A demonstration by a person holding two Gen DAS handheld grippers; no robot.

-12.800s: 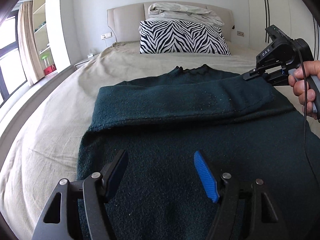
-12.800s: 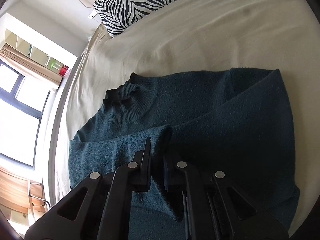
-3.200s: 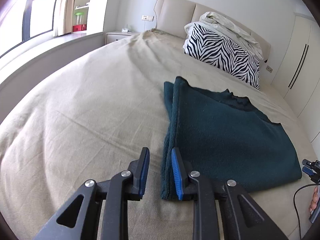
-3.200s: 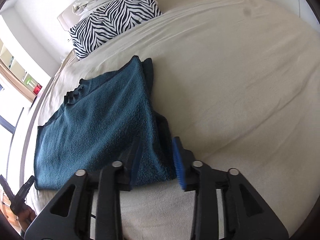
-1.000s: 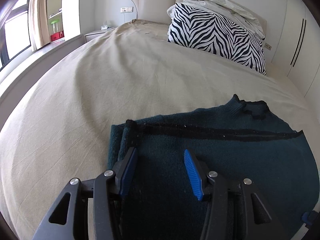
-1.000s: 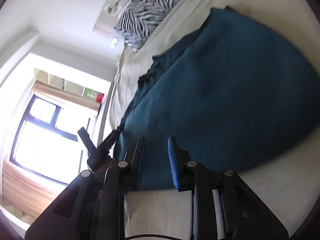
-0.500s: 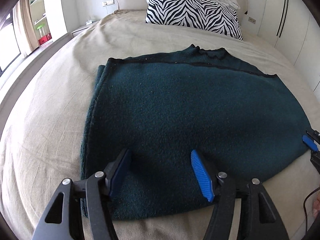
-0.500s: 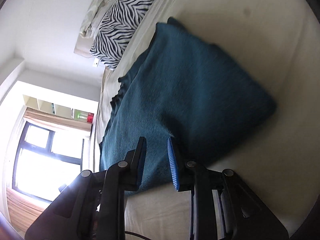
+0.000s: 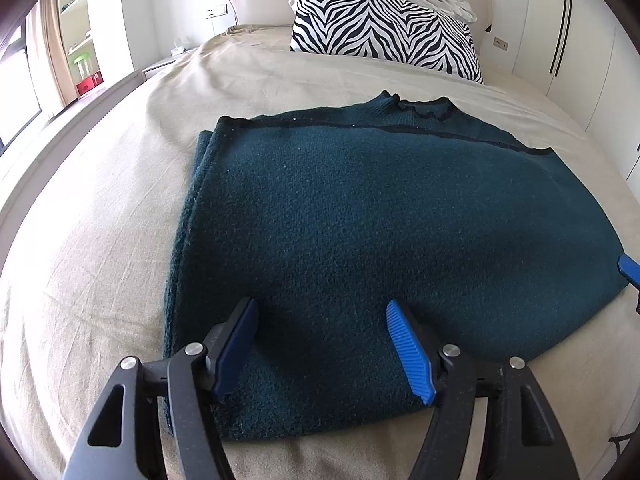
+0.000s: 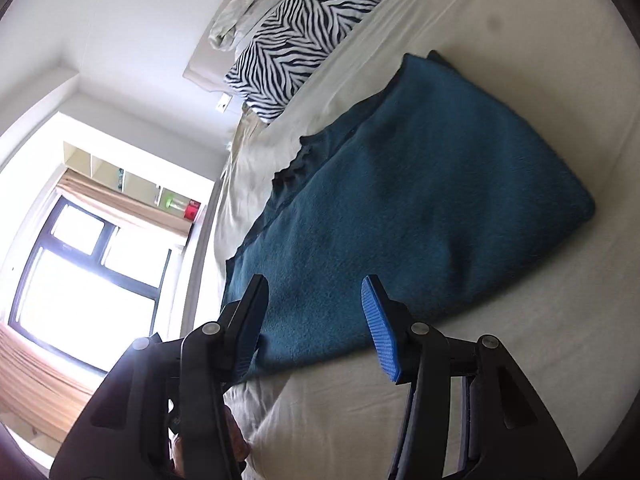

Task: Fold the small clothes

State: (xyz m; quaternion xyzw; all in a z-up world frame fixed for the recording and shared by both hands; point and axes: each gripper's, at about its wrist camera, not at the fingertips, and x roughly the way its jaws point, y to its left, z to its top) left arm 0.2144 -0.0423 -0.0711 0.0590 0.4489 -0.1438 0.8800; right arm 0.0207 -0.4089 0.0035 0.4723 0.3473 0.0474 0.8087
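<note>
Sweater (image 9: pixel 380 232) beneath parted fingers (image 9: pixel 408 348)

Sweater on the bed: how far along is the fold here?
Done: the sweater lies on the bed as a flat doubled rectangle, collar peeking at the far edge. In hand: nothing; the left tongs and right tongs are open over its near edge. Left: perhaps another fold.

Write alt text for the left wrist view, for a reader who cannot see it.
A dark teal knit sweater, folded into a rectangle, lies flat on a beige bed sheet. The left gripper hovers over the sweater's near edge, blue-padded jaws open and empty. A zebra-print pillow leans against the headboard behind.
</note>
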